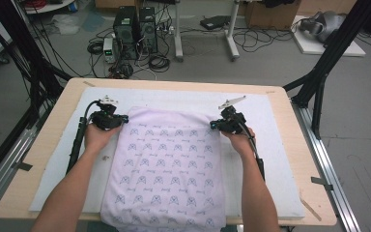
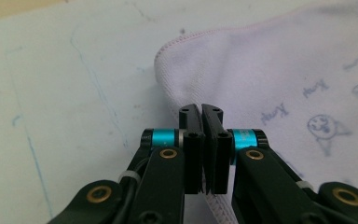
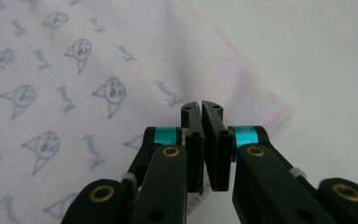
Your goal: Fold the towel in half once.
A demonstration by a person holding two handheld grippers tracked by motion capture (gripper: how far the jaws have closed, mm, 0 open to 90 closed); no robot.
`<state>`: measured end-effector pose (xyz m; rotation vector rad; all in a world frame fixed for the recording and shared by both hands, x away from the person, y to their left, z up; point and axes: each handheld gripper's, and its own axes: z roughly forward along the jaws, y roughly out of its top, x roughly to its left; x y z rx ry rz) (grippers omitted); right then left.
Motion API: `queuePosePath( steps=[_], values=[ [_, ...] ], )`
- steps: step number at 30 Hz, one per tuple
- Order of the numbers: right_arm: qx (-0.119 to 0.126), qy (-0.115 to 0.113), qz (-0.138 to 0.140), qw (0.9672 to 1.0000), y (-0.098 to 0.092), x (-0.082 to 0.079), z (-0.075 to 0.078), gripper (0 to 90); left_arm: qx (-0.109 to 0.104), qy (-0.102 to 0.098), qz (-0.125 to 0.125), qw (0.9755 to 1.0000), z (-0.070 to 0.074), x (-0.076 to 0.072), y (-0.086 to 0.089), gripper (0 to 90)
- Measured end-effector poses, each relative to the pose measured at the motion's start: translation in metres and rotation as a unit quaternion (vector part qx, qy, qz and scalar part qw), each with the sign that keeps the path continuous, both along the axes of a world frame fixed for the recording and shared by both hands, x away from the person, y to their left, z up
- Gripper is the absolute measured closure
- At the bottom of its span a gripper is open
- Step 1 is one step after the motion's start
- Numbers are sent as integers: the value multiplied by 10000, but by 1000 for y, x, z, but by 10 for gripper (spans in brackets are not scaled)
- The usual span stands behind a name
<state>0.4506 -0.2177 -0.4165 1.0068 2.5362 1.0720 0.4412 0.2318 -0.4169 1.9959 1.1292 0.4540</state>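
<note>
high view: soft lilac cloth [image 1: 166,166] printed with small cat faces and illegible script lies between left gripper [image 1: 118,119] and right gripper [image 1: 216,124] | left gripper view: jaws pressed together, pinching the cloth's stitched hem | right gripper view: jaws pressed together, pinching the hem by its corner

White mat [image 1: 270,104] covers most of the wooden surface [image 1: 290,145]. On the floor beyond the far edge: two black PC towers [image 1: 136,31], cable tangle [image 1: 157,60], white stand legs [image 1: 232,38], black frame poles [image 1: 326,63] at both sides.
</note>
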Motion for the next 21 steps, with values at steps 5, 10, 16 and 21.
queuePosePath(
  steps=[5,10,16,21],
  values=[
    [186,-362,112,9991,-10,-11,26,876,-267,-265,-179,9991,21,-15,8,869],
    [371,-252,372,9983,-16,-30,40,875,-238,-352,-385,9984,38,-35,11,868],
    [612,-361,754,9946,-22,-74,49,875,-369,-489,-656,9960,40,-78,19,867],
    [727,-130,1037,9919,-25,-116,34,864,-318,-241,-1107,9931,20,-124,27,851]
  ],
)
